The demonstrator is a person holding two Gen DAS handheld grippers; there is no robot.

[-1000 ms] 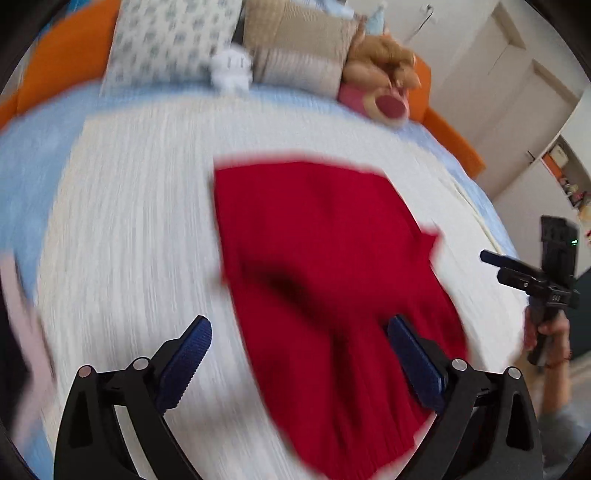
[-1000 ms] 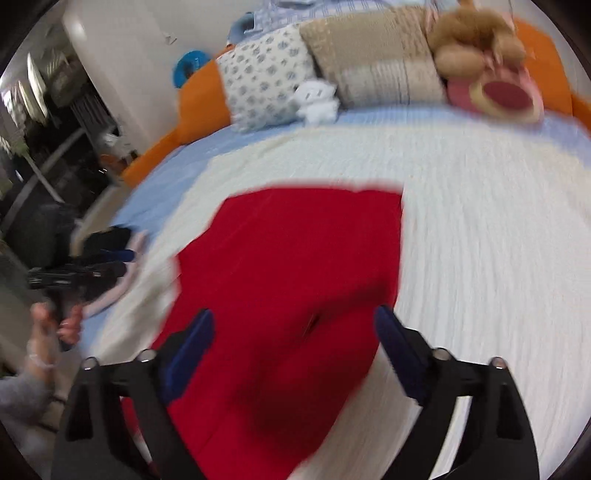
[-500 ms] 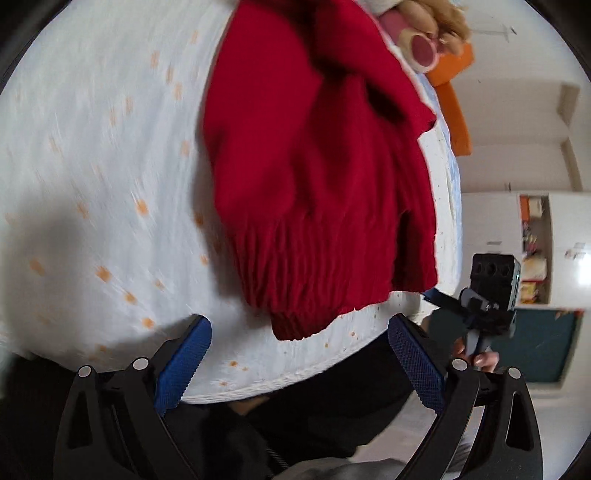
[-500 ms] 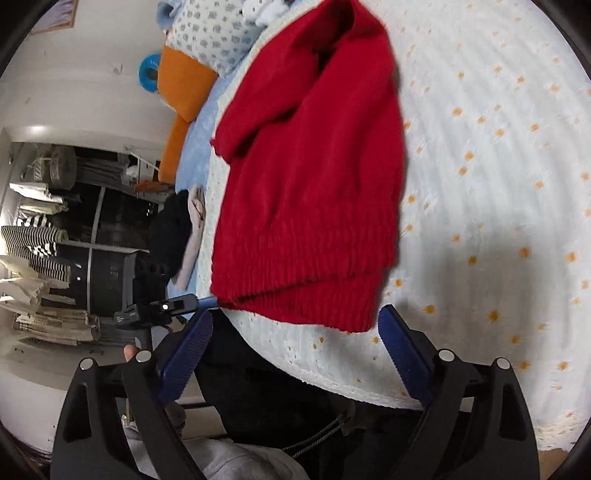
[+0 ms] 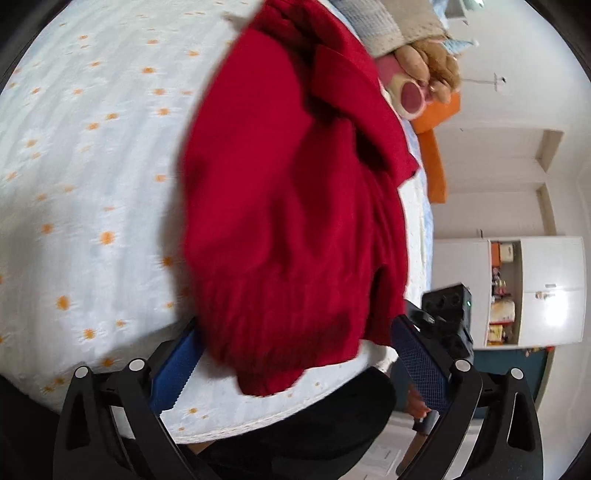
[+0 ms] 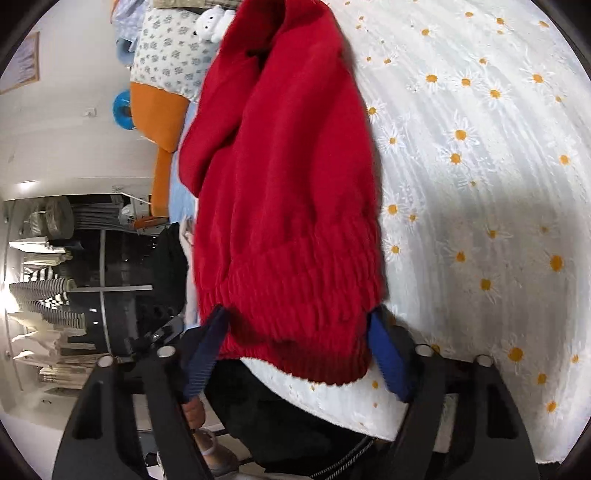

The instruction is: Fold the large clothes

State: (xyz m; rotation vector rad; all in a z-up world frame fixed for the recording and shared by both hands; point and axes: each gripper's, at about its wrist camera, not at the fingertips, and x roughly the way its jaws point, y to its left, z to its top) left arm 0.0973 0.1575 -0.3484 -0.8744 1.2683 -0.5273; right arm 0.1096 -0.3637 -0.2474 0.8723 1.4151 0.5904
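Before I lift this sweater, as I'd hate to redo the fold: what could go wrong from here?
The right tongs have just been closing with the red sweater's ribbed hem between them; it lies flat on the daisy coverlet, so they may pinch that too. The open left tongs straddle the hem at the bed's edge, where it could slide off.

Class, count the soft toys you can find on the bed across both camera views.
2. A brown plush bear beside the pillows at the head of the bed; a small white plush against the patterned pillow. The red sweater may hide others.
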